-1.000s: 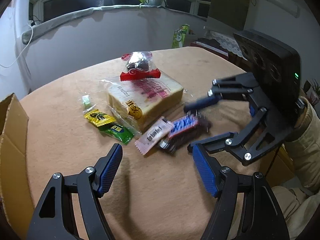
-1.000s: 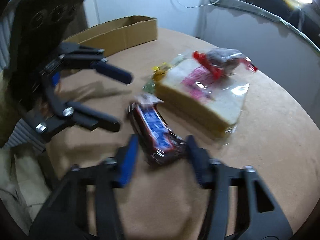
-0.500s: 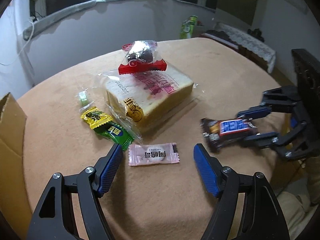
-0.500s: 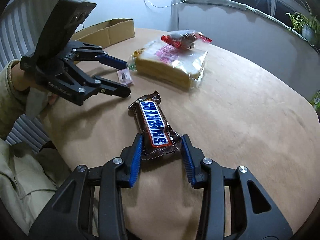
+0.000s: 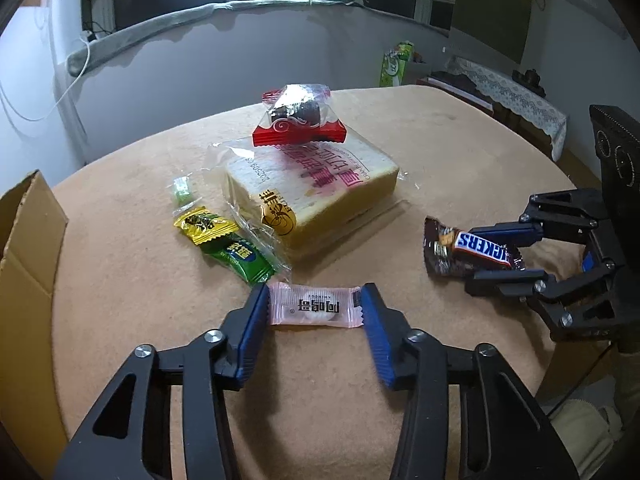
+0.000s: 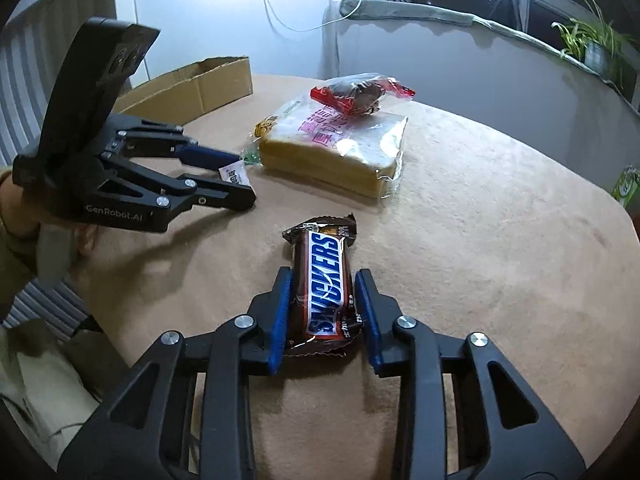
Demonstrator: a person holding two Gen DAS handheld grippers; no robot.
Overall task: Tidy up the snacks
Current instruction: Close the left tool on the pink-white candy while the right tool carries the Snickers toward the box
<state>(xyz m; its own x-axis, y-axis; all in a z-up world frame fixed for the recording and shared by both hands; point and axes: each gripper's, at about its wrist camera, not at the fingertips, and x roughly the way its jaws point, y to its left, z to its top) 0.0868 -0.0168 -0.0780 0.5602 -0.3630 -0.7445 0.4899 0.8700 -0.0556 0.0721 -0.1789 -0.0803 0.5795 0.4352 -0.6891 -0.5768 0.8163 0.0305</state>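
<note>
A pink candy packet (image 5: pixel 315 307) lies on the tan table (image 5: pixel 360 400) between my left gripper's (image 5: pixel 315 309) blue pads. Those jaws are closing, and the pads touch both ends of the wrapper. In the right wrist view the same left gripper (image 6: pixel 240 178) holds the packet in front of the bread. A Snickers bar (image 6: pixel 326 280) sits lengthwise between my right gripper's (image 6: pixel 324 312) pads. Its jaws are closing too, pressing the crinkled wrapper. In the left wrist view the right gripper (image 5: pixel 474 260) has the bar (image 5: pixel 476 246) near the table's right edge.
A bagged bread loaf (image 5: pixel 316 192) lies mid-table with a red-wrapped cake (image 5: pixel 298 116) on top. Yellow (image 5: pixel 204 224), green (image 5: pixel 240 258) and small pale-green (image 5: pixel 182 190) candies lie left of it. An open cardboard box (image 5: pixel 28 232) stands at the left edge. A person's sleeve (image 6: pixel 16 248) shows behind the left gripper.
The right gripper drew the Snickers bar away from the pile toward the table's right side and narrowed on it. The left jaws closed from wide apart onto the pink candy.
</note>
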